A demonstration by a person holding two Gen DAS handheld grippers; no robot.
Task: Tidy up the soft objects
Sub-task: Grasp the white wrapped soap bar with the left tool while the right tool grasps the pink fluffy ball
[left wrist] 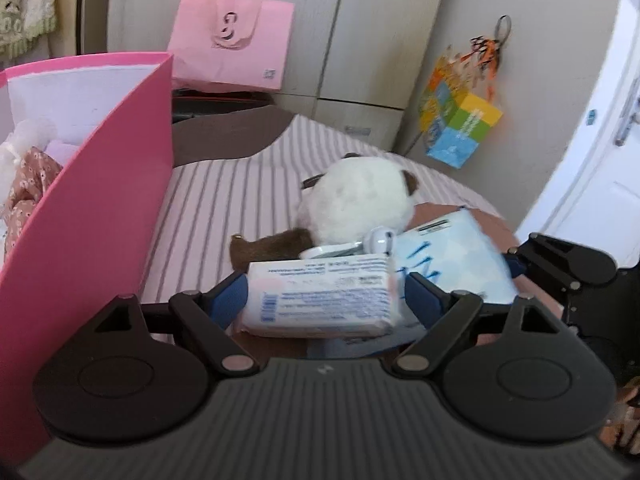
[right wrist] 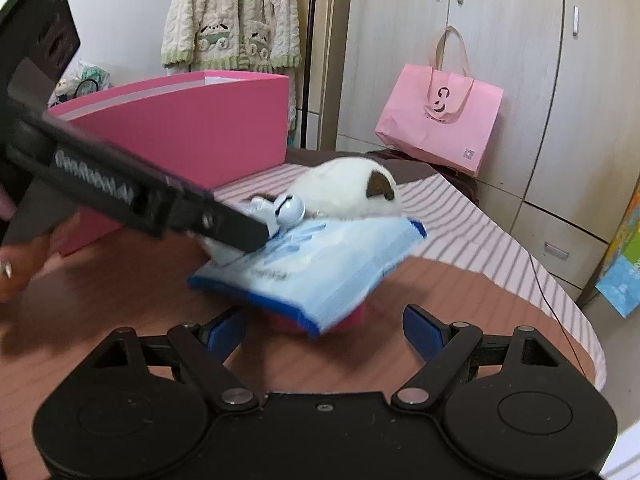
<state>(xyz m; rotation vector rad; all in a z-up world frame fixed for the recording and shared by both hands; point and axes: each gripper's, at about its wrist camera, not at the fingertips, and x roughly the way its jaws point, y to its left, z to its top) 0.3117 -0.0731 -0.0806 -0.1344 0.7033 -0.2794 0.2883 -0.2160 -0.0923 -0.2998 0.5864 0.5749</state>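
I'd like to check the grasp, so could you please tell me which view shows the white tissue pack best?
The left wrist view: the white tissue pack fills the centre, held between the left claw's blue pads, printed side up. In the right wrist view the left claw's arm and the blue pack hide nearly all of it.

Left gripper (left wrist: pixel 324 296) is closed on the white tissue pack (left wrist: pixel 320 294), and straight ahead it's crowded: the blue wipes pack (left wrist: pixel 452 264) just beside, white earbuds (left wrist: pixel 380 240) against it, the plush toy (left wrist: pixel 356 204) behind. To the left, the tall wall of the pink box (left wrist: pixel 100 200) blocks the way, with a strip of bare striped cloth (left wrist: pixel 208 208) between box and plush. From the right gripper (right wrist: pixel 324 326), jaws apart, the left gripper's arm crosses the upper left; bare wooden tabletop (right wrist: pixel 460 280) lies open to the right
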